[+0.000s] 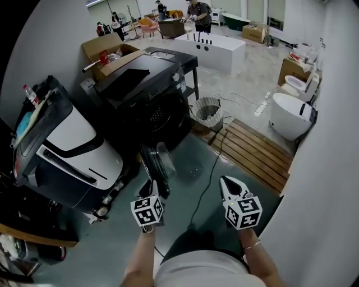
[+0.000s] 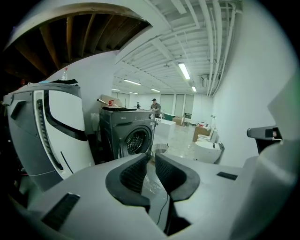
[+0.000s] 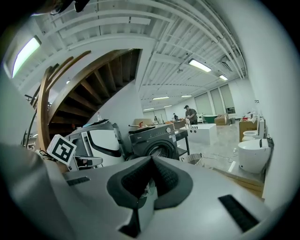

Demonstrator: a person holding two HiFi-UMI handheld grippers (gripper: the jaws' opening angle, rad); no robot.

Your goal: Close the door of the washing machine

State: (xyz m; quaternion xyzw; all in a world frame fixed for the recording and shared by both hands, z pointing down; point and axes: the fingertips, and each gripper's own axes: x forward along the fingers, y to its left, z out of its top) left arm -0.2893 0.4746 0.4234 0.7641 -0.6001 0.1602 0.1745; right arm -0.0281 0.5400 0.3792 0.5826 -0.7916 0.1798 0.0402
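Observation:
The dark front-loading washing machine (image 1: pixel 143 98) stands ahead of me, also seen in the left gripper view (image 2: pixel 126 136) and the right gripper view (image 3: pixel 157 140). Its round door (image 1: pixel 159 160) hangs open, swung out toward me. My left gripper (image 1: pixel 152 188) is at the door's near edge; its pads (image 2: pixel 136 173) stand a narrow slit apart with a thin glassy edge between them, so the left gripper (image 2: pixel 152 157) looks shut on the door. My right gripper (image 1: pixel 227 182) hovers over the floor to the right, apart from the door; the right gripper (image 3: pixel 151 159) is shut and holds nothing.
A white appliance (image 1: pixel 73 146) stands left of the machine. A wire basket (image 1: pixel 207 110) sits behind the door, beside a wooden slat platform (image 1: pixel 255 151) and white toilets (image 1: pixel 289 115). A cable (image 1: pixel 210 174) runs across the floor. A white wall is close on the right. People work far back (image 1: pixel 199 14).

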